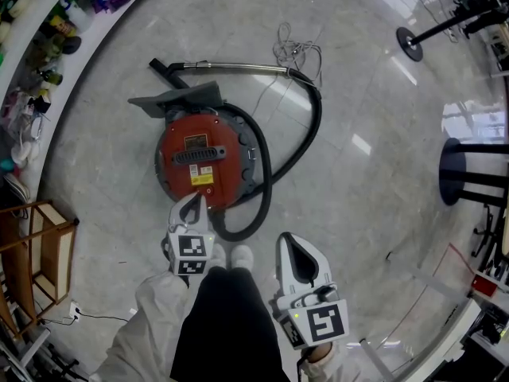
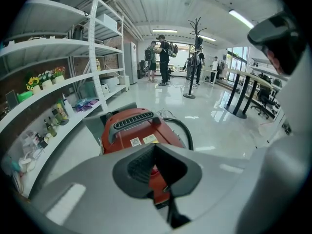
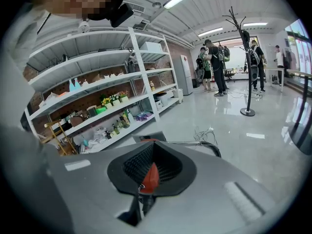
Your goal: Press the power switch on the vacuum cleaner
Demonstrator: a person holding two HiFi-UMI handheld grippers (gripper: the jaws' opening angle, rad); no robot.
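A round red vacuum cleaner [image 1: 199, 153] lies on the grey floor, with a black handle grille on top and a yellow label near its front edge. Its black hose [image 1: 265, 173] loops round the right side to a metal wand [image 1: 238, 67] and a grey floor head [image 1: 179, 98]. My left gripper [image 1: 193, 202] is shut, its tip over the vacuum's near edge; I cannot tell whether it touches. The left gripper view shows the red body [image 2: 131, 130] just past the shut jaws [image 2: 155, 147]. My right gripper [image 1: 289, 241] hangs shut and empty beside the hose, off the vacuum. The switch itself is not discernible.
White shelves [image 1: 32, 22] with small items curve along the left. A wooden rack [image 1: 40, 245] stands at lower left. Black stand bases [image 1: 457, 173] sit on the right. A loose cable [image 1: 298, 50] lies past the wand. People [image 2: 161, 57] stand far down the room.
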